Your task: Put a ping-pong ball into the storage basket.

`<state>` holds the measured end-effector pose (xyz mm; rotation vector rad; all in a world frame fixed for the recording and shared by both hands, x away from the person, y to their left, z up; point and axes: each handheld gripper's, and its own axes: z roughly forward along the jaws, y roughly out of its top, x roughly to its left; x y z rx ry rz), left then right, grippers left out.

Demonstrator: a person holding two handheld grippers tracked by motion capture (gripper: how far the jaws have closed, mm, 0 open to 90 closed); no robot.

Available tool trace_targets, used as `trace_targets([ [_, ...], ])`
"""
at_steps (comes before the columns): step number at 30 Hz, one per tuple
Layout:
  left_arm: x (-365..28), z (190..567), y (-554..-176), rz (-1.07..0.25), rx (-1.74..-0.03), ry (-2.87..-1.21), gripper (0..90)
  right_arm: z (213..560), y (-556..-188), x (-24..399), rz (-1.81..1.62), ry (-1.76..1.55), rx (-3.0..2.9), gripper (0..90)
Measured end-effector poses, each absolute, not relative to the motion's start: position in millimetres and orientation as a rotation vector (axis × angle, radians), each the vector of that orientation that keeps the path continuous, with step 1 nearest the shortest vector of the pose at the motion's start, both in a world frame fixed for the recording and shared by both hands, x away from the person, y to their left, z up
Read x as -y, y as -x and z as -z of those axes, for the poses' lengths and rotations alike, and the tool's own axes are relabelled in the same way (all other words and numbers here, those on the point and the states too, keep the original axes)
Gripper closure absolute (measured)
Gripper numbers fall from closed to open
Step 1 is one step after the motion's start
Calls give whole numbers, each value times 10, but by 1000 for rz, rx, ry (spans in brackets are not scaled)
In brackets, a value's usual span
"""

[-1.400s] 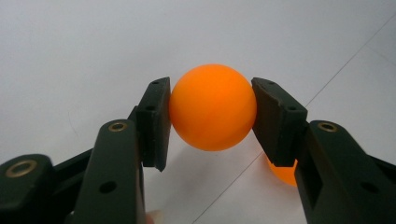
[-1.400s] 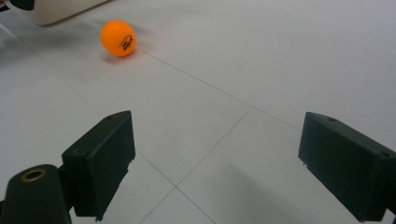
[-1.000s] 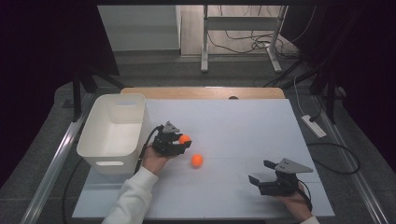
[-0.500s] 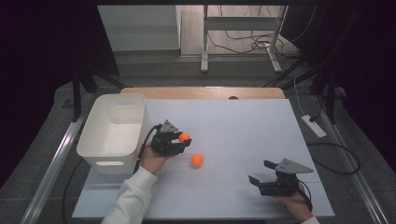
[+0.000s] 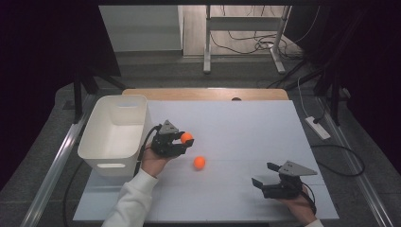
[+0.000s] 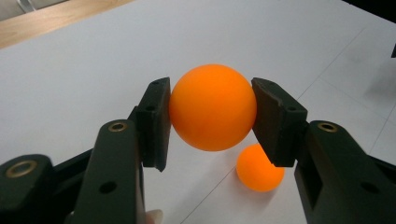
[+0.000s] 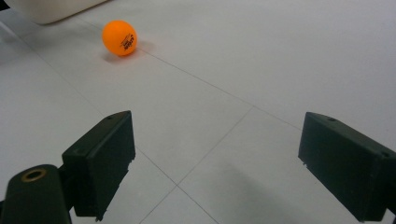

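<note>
**Left gripper clamping an orange ball above the table**

We are holding the left gripper just to the right of the white bin, and it is clamping an orange ball between its two black jaws. In the left gripper view, we are seeing the pads pressing on the held ball from both sides, at about its widest part, with the ball lifted off the white table.

A second orange ball is lying on the table, a little nearer to us and slightly to the right of the one we are gripping, and apart from it. In the left gripper view it is showing below and behind the held ball, resting on the sheet. In the right gripper view it is sitting well ahead of the jaws, with small dark print on its side.

We are resting the right gripper near the table's front right part, well apart from both balls. Its jaws are standing wide apart, with bare table between them.

The bin is standing upright at the table's left edge, its open top facing up.
</note>
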<state>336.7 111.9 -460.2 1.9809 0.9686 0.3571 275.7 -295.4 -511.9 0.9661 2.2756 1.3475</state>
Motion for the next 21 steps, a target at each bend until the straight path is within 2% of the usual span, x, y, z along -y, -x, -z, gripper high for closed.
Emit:
trace_targets([
  [21, -1165, 4439, -3264, -388, -935, -1926, 504, 5116, -2755, 2955, -1351, -966, -2274, 108],
])
